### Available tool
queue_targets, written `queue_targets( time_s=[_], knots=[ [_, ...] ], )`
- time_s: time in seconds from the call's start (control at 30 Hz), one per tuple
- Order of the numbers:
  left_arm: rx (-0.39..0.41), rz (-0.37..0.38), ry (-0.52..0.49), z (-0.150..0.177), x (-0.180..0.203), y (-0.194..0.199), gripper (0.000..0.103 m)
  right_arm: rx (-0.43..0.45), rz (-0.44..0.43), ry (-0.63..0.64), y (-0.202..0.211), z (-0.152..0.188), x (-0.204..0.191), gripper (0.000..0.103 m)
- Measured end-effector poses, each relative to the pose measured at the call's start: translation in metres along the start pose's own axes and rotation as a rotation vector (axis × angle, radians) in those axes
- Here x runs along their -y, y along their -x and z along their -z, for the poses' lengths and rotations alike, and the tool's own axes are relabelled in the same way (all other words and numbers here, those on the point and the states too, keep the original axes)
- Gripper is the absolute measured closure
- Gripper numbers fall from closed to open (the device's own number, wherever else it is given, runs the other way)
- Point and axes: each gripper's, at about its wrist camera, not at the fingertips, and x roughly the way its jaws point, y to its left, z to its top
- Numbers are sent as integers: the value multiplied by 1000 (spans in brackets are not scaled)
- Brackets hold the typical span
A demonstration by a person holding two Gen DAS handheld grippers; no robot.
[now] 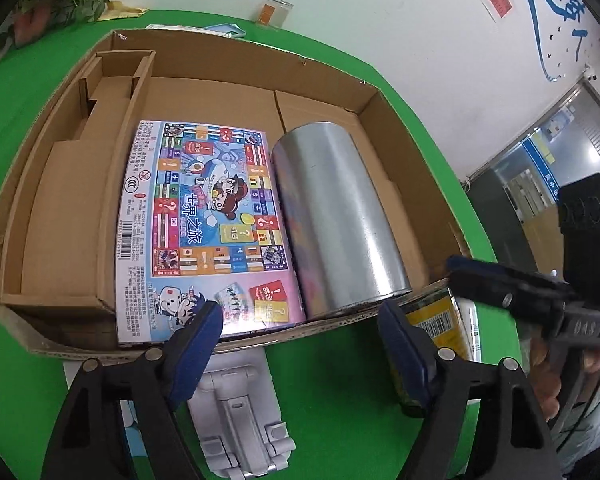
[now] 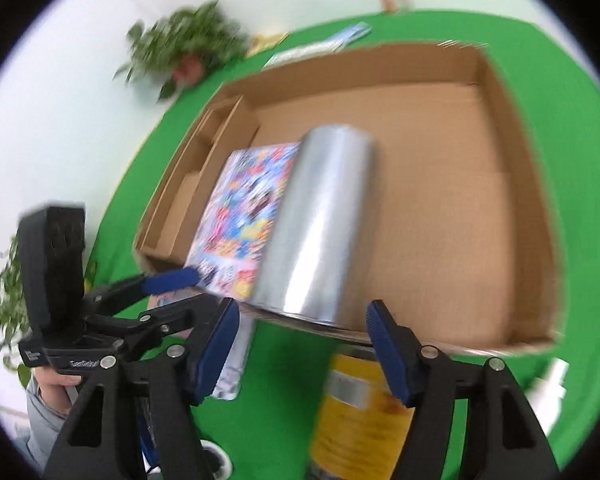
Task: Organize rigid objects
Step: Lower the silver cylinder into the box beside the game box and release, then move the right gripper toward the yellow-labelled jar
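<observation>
An open cardboard box (image 1: 384, 128) lies on the green table (image 1: 332, 380). Inside it, a colourful board-game box (image 1: 204, 216) lies flat, and a silver tin (image 1: 332, 216) rests on its side against it. My left gripper (image 1: 300, 346) hovers open at the box's near edge with nothing between its pads. A yellow can (image 2: 356, 408) stands on the table just outside the box. My right gripper (image 2: 304, 350) is open above it, the can near its right finger (image 2: 388, 354) and clear of the left one. In the left wrist view the right gripper (image 1: 460, 280) shows above the yellow can (image 1: 436, 320).
A cardboard insert (image 1: 72, 184) fills the box's left side; the box floor (image 2: 440, 220) right of the tin is bare. A white folding stand (image 1: 236, 400) lies on the table under my left gripper. A potted plant (image 2: 188, 48), a glass jar (image 1: 274, 12) and flat packets (image 2: 324, 44) stand behind the box.
</observation>
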Motion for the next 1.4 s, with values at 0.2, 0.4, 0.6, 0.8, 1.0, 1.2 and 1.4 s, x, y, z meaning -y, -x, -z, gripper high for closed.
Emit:
queue_targets(
  time_s=[0.2, 0.4, 0.6, 0.8, 1.0, 1.2, 1.4],
  knots=[
    [6, -32, -8, 10, 11, 4, 25, 57, 285, -86, 12, 3, 54, 40],
    [37, -35, -17, 9, 15, 11, 23, 59, 293, -8, 4, 4, 44, 66],
    [300, -313, -187, 45, 46, 66, 0, 191, 280, 24, 49, 34, 28, 30],
    [254, -214, -206, 88, 73, 74, 0, 125, 154, 21, 42, 78, 14, 15],
    [65, 4, -37, 104, 65, 44, 1, 31, 137, -41, 12, 98, 25, 28],
    [-28, 159, -2, 112, 81, 34, 1, 36, 255, 134, 30, 120, 7, 37],
    [-154, 238, -7, 116, 102, 1, 2, 22, 186, 268, 40, 146, -21, 36]
  ],
)
